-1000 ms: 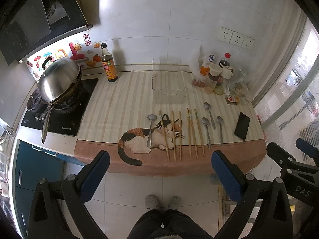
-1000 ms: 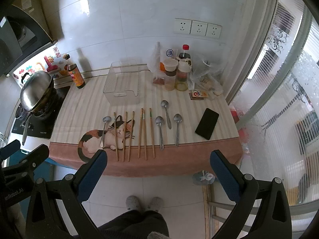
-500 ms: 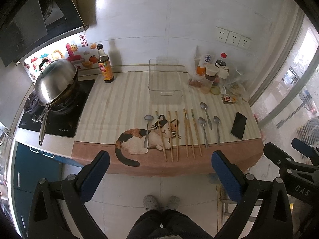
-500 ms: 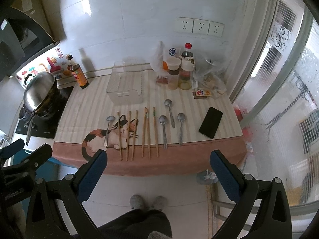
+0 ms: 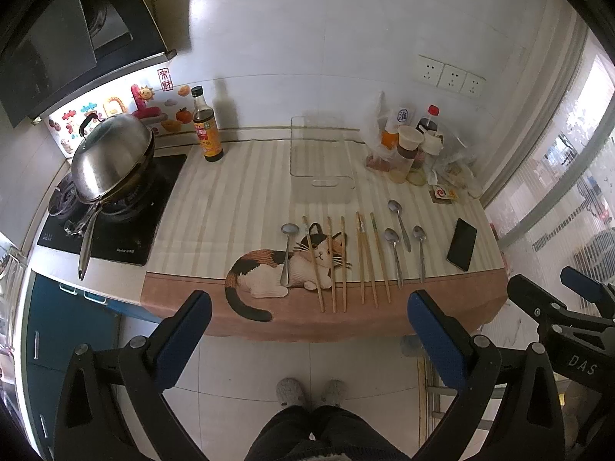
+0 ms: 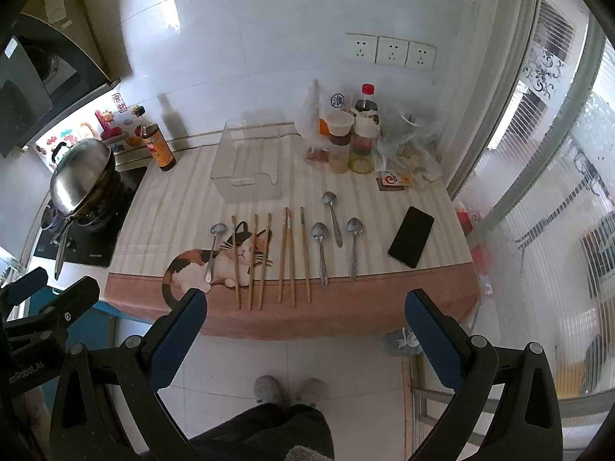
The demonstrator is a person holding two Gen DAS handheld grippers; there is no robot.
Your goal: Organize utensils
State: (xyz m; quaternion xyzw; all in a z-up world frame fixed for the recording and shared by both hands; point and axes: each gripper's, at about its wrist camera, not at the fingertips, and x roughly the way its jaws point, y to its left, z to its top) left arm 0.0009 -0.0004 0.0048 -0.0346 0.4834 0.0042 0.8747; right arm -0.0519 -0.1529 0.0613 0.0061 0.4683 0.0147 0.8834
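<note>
Several wooden chopsticks lie side by side on a cat-print mat. One metal spoon lies left of them, three spoons right of them. A clear plastic box stands empty behind them. My left gripper and right gripper are open and empty, held high above the floor in front of the counter, well short of the utensils.
A black phone lies at the mat's right. Jars and bottles stand at the back right, a sauce bottle at the back left. A lidded wok sits on the cooktop at left.
Both grippers have drawn slightly back and up from the counter, so the utensils look a little smaller. Nothing on the counter has moved.
</note>
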